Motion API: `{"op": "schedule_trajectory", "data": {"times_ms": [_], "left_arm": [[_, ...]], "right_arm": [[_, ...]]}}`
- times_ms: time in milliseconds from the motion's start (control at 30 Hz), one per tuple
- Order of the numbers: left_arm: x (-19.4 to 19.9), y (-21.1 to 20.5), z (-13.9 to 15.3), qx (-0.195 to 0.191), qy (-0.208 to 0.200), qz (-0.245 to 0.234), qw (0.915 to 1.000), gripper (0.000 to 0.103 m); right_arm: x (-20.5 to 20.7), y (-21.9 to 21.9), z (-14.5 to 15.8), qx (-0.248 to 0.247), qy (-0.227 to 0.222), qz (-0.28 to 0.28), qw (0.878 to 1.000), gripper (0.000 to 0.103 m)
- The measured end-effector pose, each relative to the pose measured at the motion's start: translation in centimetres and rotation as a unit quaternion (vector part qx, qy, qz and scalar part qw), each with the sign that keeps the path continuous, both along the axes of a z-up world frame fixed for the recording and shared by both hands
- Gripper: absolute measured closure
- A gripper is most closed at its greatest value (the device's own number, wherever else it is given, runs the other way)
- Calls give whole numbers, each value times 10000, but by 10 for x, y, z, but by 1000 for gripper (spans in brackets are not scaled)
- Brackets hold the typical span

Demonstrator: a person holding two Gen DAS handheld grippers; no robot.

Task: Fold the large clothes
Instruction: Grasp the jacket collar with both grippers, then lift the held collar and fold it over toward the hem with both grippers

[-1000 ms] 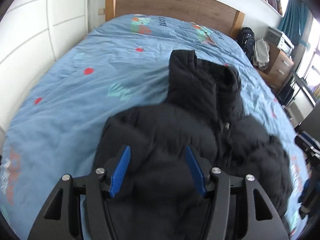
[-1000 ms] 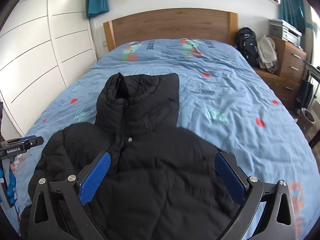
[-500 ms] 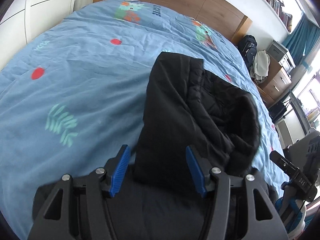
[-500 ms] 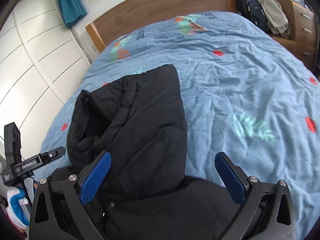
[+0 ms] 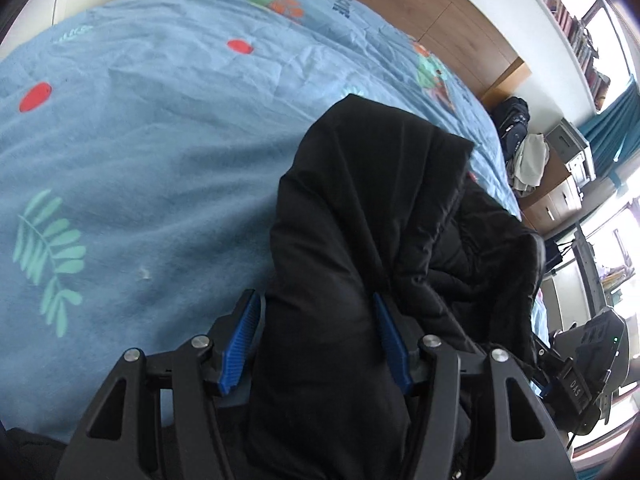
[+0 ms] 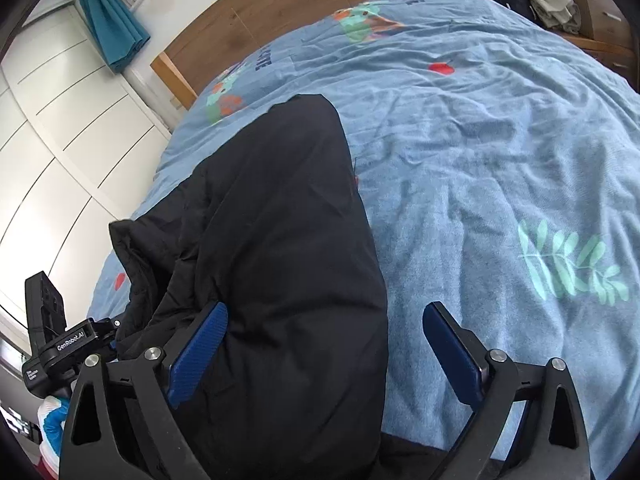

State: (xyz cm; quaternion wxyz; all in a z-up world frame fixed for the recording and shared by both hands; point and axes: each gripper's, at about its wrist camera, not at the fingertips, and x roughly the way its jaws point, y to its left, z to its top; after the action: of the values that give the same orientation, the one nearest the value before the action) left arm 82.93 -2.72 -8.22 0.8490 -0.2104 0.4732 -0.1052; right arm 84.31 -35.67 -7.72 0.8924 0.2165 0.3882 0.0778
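- Left wrist view: black puffer jacket (image 5: pixel 360 240) is seen lying on the blue bedspread (image 5: pixel 120 160), w/ its hood or collar end stretched toward the wooden headboard (image 5: pixel 420 12).
- Left tool (image 5: pixel 316 340) is set about half-spread; jacket fabric fills the gap betw. the blue pads (image 5: pixel 240 344). Whether the pads actually press on the cloth cannot be told.
- Right wrist view: right tool (image 6: pixel 324 356) is held wide, jaws closing; the jacket's right edge sits betw. them, beside the left pad, while the right pad (image 6: pixel 452 360) stands over bare bedspread, apart from the cloth.
- Step in hand, as judged: both tools are being brought onto the upper part of the jacket, one per side, prob. to grab it for a fold.
- Next move, as judged: both edges need to be pinched firmly, enough thick padding gathered so it doesn't slip, then lifted evenly & carried over the body.
- Bedspread should be kept out of the right grip.
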Motion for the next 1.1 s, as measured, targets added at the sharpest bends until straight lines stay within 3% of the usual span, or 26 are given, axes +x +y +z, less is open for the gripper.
{"op": "schedule_trajectory", "data": {"times_ms": [133,367,433,567,667,800,967,1100], "left_arm": [[9,-8,-18,251,241,-6,9994,51],[14,-36,-20,1070,338,-335,9931,87],[10,-40,-12,1184,254,-431,9917,91],[-5,-36,10,1146,58,-537,9919,94],[-24,-29,29,884,-170,-621,9940,94],[-70,-16,59,661,-648,-807,9924,94],[-135,0,79,483,-1120,-990,9876,94],[-183,11,73,387,-1232,-1145,9850,94]], "right_arm": [[11,-6,-12,162,136,-130,9997,21],[15,10,-10,-223,179,64,9996,75],[11,16,2,-319,43,136,9994,83],[-7,32,38,-494,-307,491,9971,88],[-30,41,62,-601,-527,806,9935,89],[-73,37,83,-534,-801,1009,9902,89],[-130,27,92,-293,-1075,1098,9877,89],[-183,25,81,-169,-1215,1176,9855,89]]}}
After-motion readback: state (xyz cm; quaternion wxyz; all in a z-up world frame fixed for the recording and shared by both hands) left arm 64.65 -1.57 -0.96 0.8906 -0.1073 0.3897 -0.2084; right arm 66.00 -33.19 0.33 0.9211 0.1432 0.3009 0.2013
